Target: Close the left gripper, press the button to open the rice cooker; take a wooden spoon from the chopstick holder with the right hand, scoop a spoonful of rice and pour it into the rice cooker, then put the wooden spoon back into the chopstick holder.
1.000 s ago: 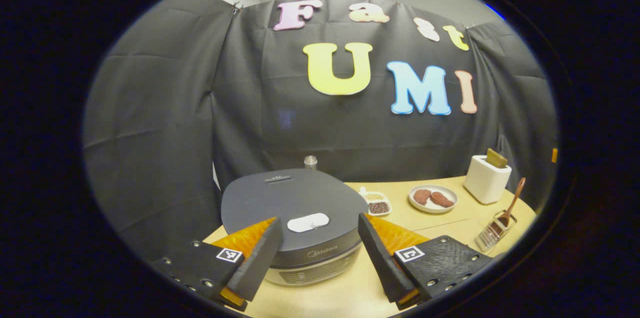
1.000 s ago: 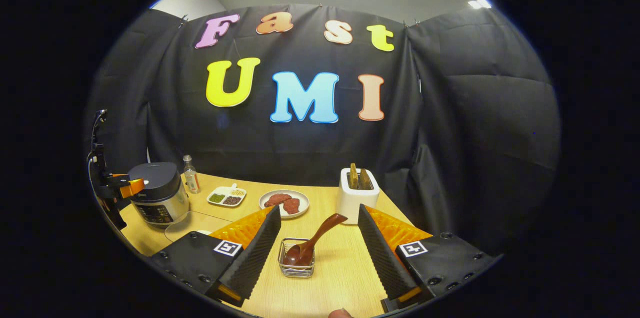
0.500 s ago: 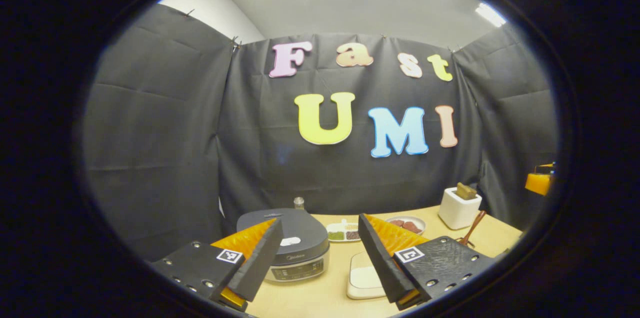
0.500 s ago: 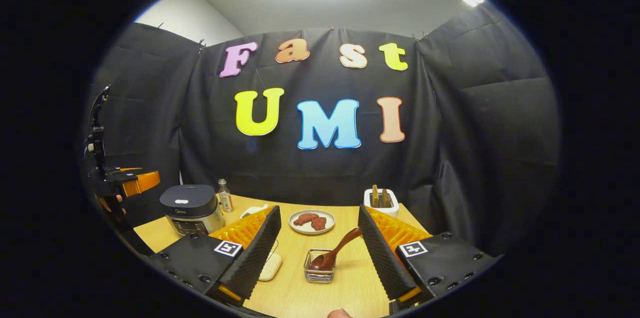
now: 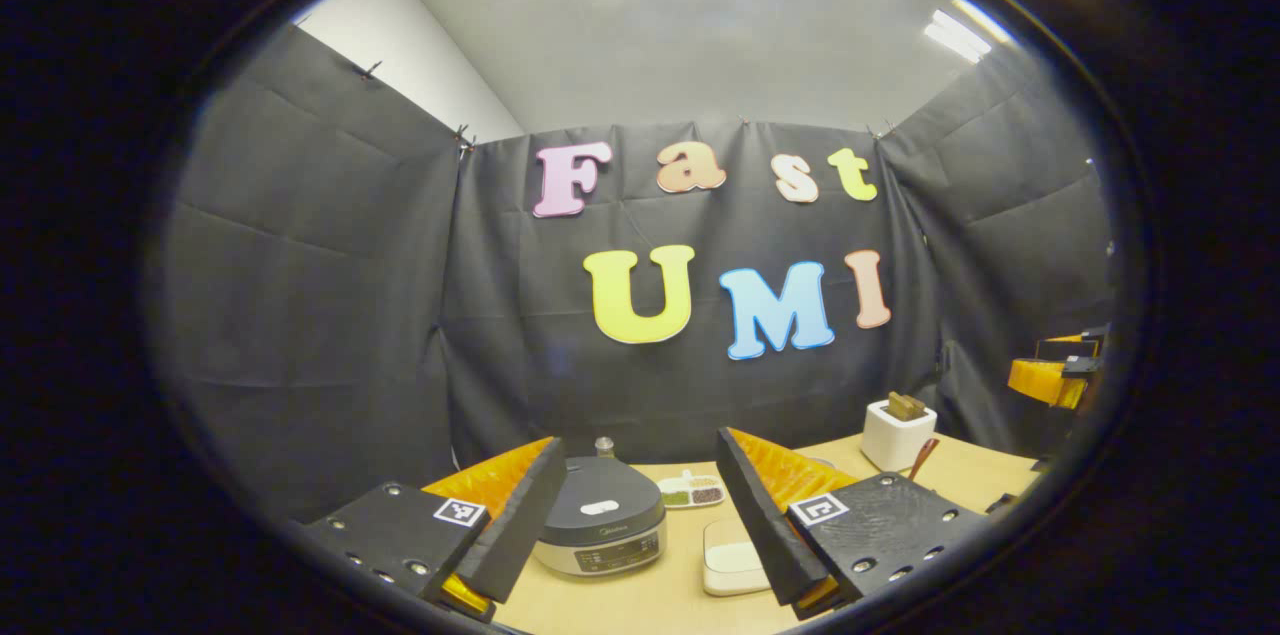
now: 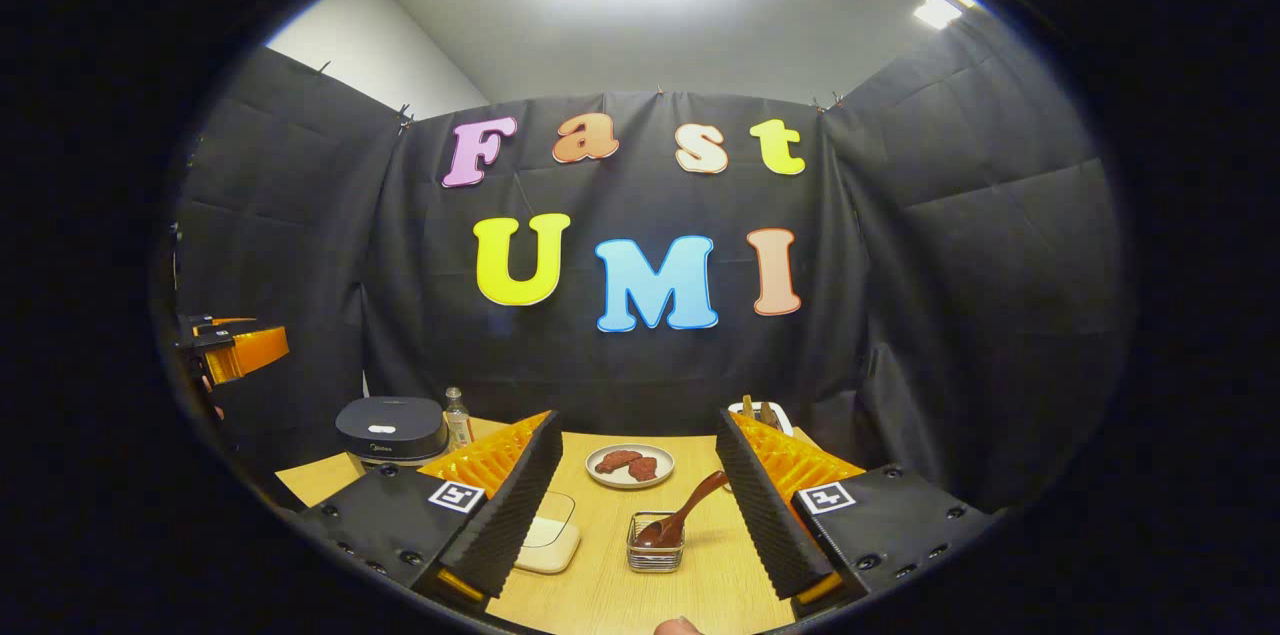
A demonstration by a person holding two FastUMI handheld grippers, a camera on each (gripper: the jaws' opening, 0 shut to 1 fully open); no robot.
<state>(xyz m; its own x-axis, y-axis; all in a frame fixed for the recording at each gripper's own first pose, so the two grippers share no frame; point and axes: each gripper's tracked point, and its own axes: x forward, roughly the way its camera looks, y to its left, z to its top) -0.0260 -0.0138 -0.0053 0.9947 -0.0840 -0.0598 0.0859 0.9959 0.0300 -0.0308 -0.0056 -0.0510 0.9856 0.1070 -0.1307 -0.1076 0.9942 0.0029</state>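
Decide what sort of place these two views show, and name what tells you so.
Probably a staged kitchen booth for recording demonstrations: a dark-lidded round rice cooker, a white toaster and a brown wooden spoon in a wire holder on a wooden table, ringed by black cloth.

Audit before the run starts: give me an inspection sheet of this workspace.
Surface: wooden table, bare in front.
Job's things: rice cooker, lid shut; spoon leaning in the wire holder; lidded rice box.
Clutter: plate of brown food, bottle, divided dish, white toaster-like box.
Tongs: left tongs open, framing the cooker from a distance; right tongs open, framing the holder; both empty.
Cables: nothing seen.
Surroundings: black cloth walls, ceiling lights on.
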